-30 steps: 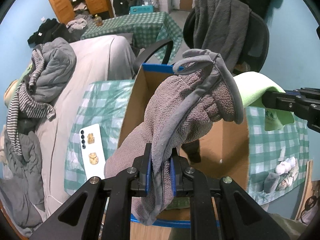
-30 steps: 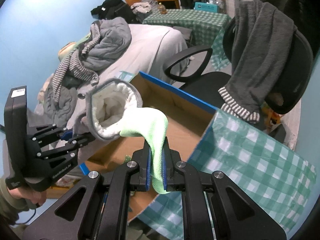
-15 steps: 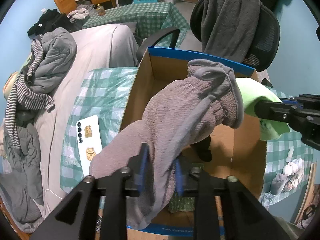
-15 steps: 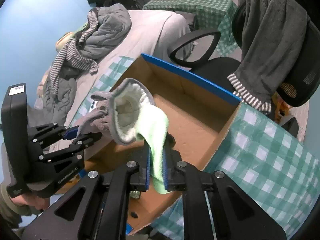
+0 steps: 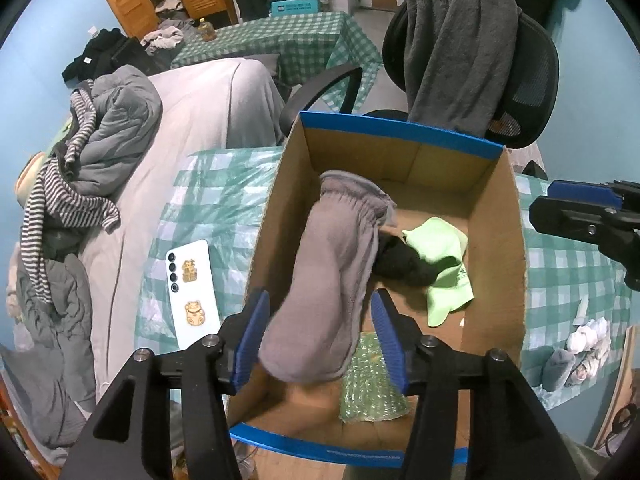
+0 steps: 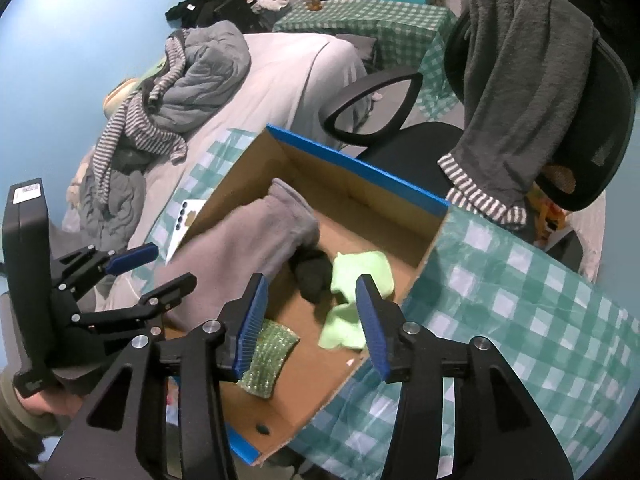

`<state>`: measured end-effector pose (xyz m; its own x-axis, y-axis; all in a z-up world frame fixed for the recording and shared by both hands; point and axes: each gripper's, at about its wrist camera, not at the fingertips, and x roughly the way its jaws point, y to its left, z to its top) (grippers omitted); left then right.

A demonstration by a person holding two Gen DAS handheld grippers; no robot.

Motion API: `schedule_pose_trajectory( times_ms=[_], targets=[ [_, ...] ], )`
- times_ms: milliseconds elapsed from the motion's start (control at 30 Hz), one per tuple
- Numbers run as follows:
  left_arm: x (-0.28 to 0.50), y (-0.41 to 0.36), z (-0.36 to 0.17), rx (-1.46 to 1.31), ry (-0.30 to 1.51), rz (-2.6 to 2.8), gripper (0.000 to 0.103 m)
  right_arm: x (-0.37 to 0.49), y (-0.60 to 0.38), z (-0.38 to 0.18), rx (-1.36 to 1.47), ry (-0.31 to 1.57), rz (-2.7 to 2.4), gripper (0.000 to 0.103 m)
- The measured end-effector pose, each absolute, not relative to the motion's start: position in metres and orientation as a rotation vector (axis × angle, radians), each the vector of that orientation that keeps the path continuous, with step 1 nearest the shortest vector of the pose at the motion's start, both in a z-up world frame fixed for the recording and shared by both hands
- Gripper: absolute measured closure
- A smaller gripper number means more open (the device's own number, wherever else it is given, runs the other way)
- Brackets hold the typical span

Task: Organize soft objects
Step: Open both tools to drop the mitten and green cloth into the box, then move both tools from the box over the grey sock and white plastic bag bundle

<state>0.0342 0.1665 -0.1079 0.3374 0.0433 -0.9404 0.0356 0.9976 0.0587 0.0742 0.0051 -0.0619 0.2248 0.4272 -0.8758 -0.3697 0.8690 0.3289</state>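
A cardboard box (image 5: 496,240) with blue rims stands on a green checked tablecloth. My left gripper (image 5: 320,336) is open above its near edge; a grey fleece sock (image 5: 332,276) drops between its fingers into the box, blurred. A light green cloth (image 5: 444,264) and a black soft item (image 5: 400,264) lie on the box floor. My right gripper (image 6: 312,320) is open and empty above the box (image 6: 416,280), with the green cloth (image 6: 360,276), black item (image 6: 314,276) and grey sock (image 6: 248,252) below it.
A green sequinned pad (image 5: 368,380) lies in the box's near corner. A white phone (image 5: 192,288) lies on the cloth left of the box. White and grey socks (image 5: 580,352) lie at the right. An office chair (image 5: 472,52) with a grey towel stands behind; a bed with clothes is at the left.
Both grippers have opened. The grey sock has left my left gripper and falls into the box. The green cloth has dropped from my right gripper onto the box floor.
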Motion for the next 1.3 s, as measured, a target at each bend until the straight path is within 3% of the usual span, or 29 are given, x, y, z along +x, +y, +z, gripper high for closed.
schedule_pose_trajectory(
  times_ms=[500,633,1300],
  targets=[
    [0.032,0.123,-0.086,0.135,1.203,-0.076,0.045,0.056,-0.040,-0.041,0.089,1.204,0.484,0.048],
    [0.030,0.109,-0.078,0.161,1.181,-0.102,0.035,0.051,-0.058,-0.035,0.104,1.194,0.457,0.047],
    [0.020,0.011,-0.070,0.282,1.162,-0.299,0.035,0.004,-0.166,-0.030,0.225,1.195,0.245,0.046]
  ],
)
